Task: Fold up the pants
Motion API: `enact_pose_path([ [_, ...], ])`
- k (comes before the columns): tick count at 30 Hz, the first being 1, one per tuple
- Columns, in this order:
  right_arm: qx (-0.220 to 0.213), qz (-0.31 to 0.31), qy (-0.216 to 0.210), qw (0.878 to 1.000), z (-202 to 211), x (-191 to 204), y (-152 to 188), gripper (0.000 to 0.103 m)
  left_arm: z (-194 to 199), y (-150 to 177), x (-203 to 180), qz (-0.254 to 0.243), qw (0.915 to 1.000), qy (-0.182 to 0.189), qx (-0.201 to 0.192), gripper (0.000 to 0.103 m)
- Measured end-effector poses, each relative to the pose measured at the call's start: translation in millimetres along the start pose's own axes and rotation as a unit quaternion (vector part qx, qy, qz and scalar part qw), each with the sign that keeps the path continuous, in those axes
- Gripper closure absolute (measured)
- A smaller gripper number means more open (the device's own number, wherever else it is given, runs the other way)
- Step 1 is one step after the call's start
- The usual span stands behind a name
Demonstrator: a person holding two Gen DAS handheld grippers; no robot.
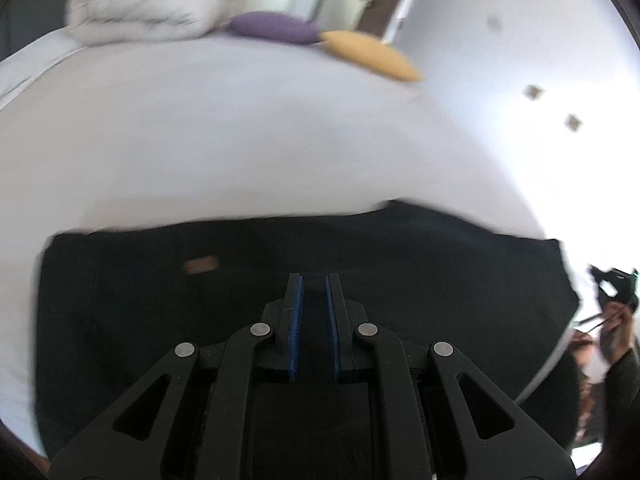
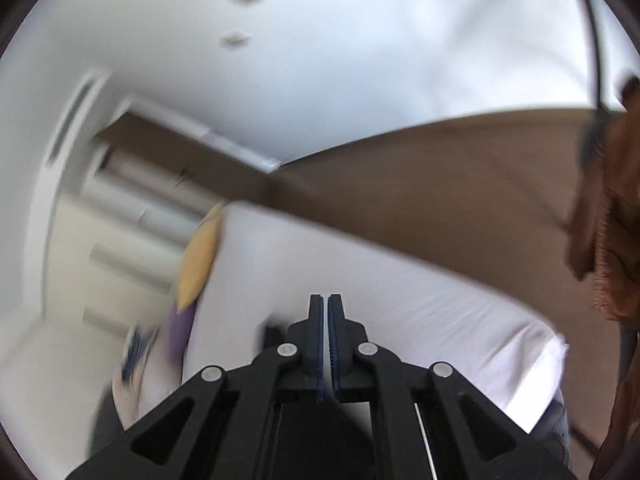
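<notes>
Pants (image 1: 280,300) lie dark and folded flat on the near bed (image 1: 240,140) under my left gripper (image 1: 314,284), jaws parted, empty. My right gripper (image 2: 325,304) is nearly closed, empty. Far: duvet (image 1: 144,8), purple pillow (image 1: 272,28), yellow pillow (image 1: 372,54).

A white-sheeted bed (image 1: 240,140) filled most of the left wrist view. At its far edge lay a folded pale duvet (image 1: 144,12), a purple cushion (image 1: 274,27) and a yellow cushion (image 1: 372,56), side by side. A brightly lit white wall (image 1: 500,60) stood beyond. The right wrist view showed a brown floor (image 2: 440,200) beside the bed. Both views were blurred.
</notes>
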State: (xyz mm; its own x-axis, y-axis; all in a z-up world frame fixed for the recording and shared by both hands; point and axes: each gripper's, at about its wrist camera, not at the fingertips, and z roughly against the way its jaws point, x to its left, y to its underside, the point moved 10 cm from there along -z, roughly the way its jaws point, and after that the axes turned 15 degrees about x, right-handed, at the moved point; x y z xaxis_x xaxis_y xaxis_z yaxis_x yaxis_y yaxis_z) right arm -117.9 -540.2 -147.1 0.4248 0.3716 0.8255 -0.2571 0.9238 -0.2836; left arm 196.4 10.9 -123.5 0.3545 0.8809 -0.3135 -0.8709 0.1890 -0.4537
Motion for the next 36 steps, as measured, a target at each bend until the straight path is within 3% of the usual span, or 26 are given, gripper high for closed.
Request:
enact_pose_path([
  [3,0.106,0.072,-0.049,0.991,-62,72,72,0.097,-21,-12,-63,-0.049,0.9981,0.031,0.017,0.092],
  [6,0.227,0.119,-0.071,0.964,-131,121,160,0.097,-64,-23,-101,-0.058,0.9948,0.067,0.052,0.092],
  [10,0.340,0.150,-0.071,0.926,-190,140,250,0.097,-120,-24,-111,-0.041,0.9881,0.091,0.117,0.092],
  [12,0.356,0.145,-0.041,0.922,-209,122,248,0.097,-131,-28,-106,-0.034,0.9866,0.107,0.119,0.092],
  [15,0.340,0.091,-0.048,0.935,-208,87,211,0.103,-136,-41,-93,-0.013,0.9847,0.128,0.117,0.093],
  [21,0.196,0.005,-0.026,0.980,-160,15,83,0.103,-138,-58,-56,0.010,0.9823,0.151,0.111,0.095],
  [26,0.096,-0.033,-0.020,0.995,-99,-32,3,0.103,-119,-58,-9,0.045,0.9845,0.142,0.092,0.096],
  [28,0.065,-0.041,0.012,0.997,-73,-49,-18,0.103,-110,-56,17,0.063,0.9889,0.108,0.081,0.096],
  [30,0.040,-0.077,0.027,0.996,-41,-72,-24,0.096,-95,-55,40,0.091,0.9882,0.103,0.067,0.096],
  [31,0.035,-0.082,0.019,0.996,-26,-75,-23,0.096,-85,-54,50,0.103,0.9900,0.078,0.057,0.096],
  [33,0.039,-0.042,0.012,0.998,-11,-50,-2,0.096,-59,-50,55,0.102,0.9932,0.048,0.030,0.096],
  [36,0.088,0.037,-0.031,0.995,-16,11,55,0.090,-27,-36,33,0.090,0.9936,0.068,-0.007,0.095],
])
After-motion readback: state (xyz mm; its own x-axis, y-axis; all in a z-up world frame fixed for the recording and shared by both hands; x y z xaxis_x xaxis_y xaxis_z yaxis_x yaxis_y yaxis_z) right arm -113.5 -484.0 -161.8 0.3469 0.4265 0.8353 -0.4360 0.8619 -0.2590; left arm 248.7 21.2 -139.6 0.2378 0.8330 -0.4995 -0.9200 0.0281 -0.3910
